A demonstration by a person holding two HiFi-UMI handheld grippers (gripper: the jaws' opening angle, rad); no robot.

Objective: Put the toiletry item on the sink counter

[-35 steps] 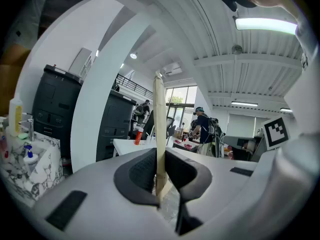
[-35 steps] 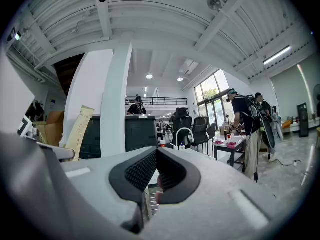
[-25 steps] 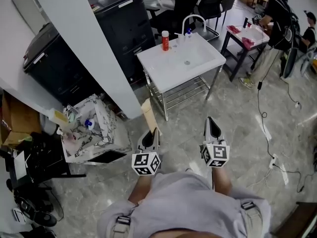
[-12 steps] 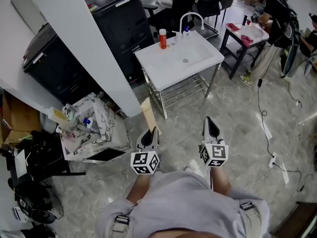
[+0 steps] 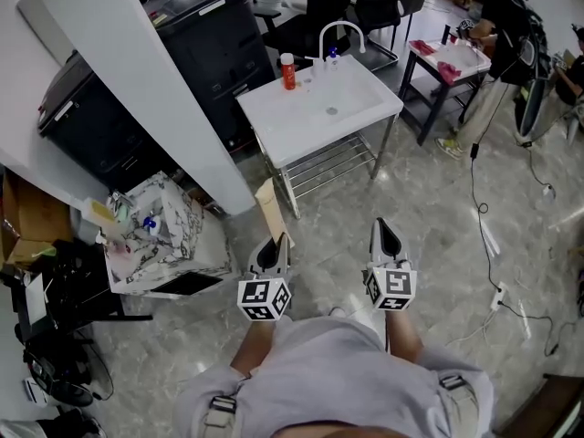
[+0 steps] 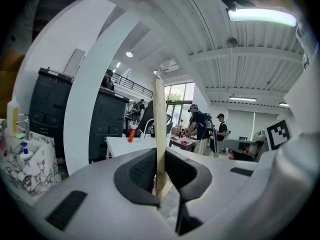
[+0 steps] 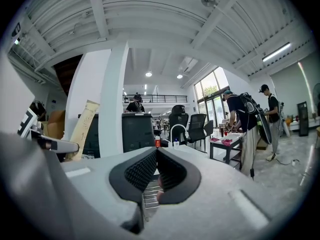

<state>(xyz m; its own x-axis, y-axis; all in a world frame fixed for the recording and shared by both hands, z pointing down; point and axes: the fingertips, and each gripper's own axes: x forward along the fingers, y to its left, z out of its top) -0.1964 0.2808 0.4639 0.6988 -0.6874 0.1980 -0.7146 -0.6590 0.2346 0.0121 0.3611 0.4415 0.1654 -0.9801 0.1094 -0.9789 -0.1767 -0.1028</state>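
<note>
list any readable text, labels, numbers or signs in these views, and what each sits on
No words or numbers are legible in any view.
Thin flat tan paper packet pinched in the left claw: faint print, too blurred to read.
Red bottle with white cap on the white sink counter: label too small to read.
Black-and-white marker cubes on both claws: square patterns only, no characters.

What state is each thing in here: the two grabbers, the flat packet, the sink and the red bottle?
left gripper: shut on the flat packet.
flat packet: upright, clamped by its lower end.
right gripper: shut, empty.
sink counter: basin empty; packet not yet there.
red bottle: upright, capped, on the counter's back edge.
</note>
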